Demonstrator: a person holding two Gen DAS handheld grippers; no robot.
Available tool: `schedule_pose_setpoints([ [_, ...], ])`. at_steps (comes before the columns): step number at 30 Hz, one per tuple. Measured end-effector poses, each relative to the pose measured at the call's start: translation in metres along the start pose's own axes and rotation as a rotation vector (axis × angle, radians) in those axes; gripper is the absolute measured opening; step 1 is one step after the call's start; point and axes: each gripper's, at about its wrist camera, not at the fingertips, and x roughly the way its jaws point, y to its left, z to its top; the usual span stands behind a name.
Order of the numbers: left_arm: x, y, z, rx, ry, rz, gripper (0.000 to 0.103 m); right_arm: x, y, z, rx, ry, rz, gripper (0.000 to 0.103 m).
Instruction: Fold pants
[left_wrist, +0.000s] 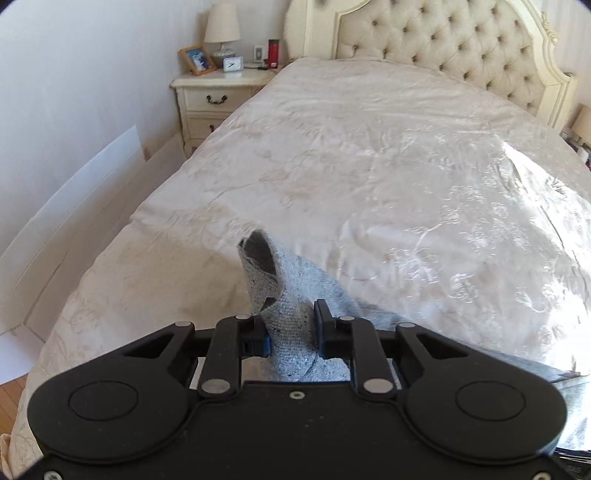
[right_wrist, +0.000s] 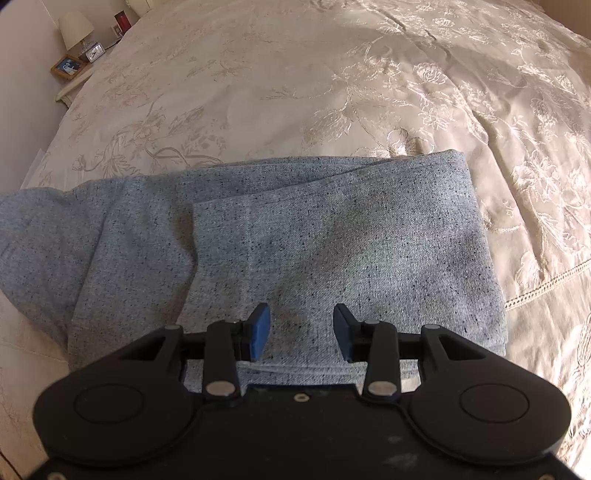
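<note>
One pair of grey pants (right_wrist: 295, 236) on the bed (right_wrist: 295, 92); left gripper (left_wrist: 291, 328) jaws clamp its fabric; right gripper (right_wrist: 301, 328) jaws agape.

Both wrist views low over the bed (left_wrist: 332, 155), facing headboard-ward; shared nightstand (left_wrist: 221, 92).

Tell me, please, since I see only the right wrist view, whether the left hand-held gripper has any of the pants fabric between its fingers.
Observer: Yes. The left hand-held gripper has a bunched strip of the grey pants between its fingers, rising above them.
Operator: Thank you. Is that strip lying on the bedspread?
Observer: No, its tip stands up off the bedspread, showing a darker inner side.
Operator: And what lies beyond the bed there?
Observer: A tufted headboard stands at the far end, with a nightstand to its left.
</note>
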Motion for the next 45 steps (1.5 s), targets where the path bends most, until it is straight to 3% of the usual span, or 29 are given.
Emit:
schedule_pose_setpoints([
  [4, -0.034, -0.059, 0.001, 0.058, -0.043, -0.038, 0.015, 0.042, -0.025, 0.014, 0.026, 0.123, 0.029, 0.034],
  [7, -0.058, -0.109, -0.006, 0.103, -0.07, -0.117, 0.002, 0.041, -0.044, 0.025, 0.076, 0.126, 0.112, 0.034],
  [13, -0.062, -0.216, -0.052, 0.21, -0.01, -0.257, 0.0, 0.015, -0.093, 0.04, 0.092, 0.073, 0.239, 0.038],
  [18, -0.047, -0.286, -0.102, 0.336, 0.1, -0.359, 0.001, 0.013, -0.132, 0.042, 0.131, 0.073, 0.244, 0.04],
  [21, -0.048, -0.3, -0.117, 0.368, 0.151, -0.394, 0.01, 0.014, -0.149, 0.04, 0.162, 0.082, 0.246, 0.04],
  [26, -0.057, -0.27, -0.125, 0.343, 0.15, -0.328, 0.015, 0.004, -0.159, 0.037, 0.168, 0.057, 0.276, 0.042],
  [33, -0.02, -0.18, -0.114, 0.253, 0.176, -0.008, 0.015, -0.005, -0.119, 0.046, 0.099, 0.017, 0.398, 0.043],
  [35, -0.008, -0.152, -0.11, 0.203, 0.202, 0.046, 0.015, -0.004, -0.1, 0.049, 0.075, 0.013, 0.427, 0.043],
  [40, 0.009, -0.098, -0.106, 0.117, 0.251, 0.114, 0.015, 0.009, -0.053, 0.055, 0.04, 0.03, 0.464, 0.043],
  [45, 0.012, -0.078, -0.108, 0.136, 0.258, 0.115, 0.015, 0.028, -0.031, 0.057, 0.086, 0.055, 0.444, 0.044],
])
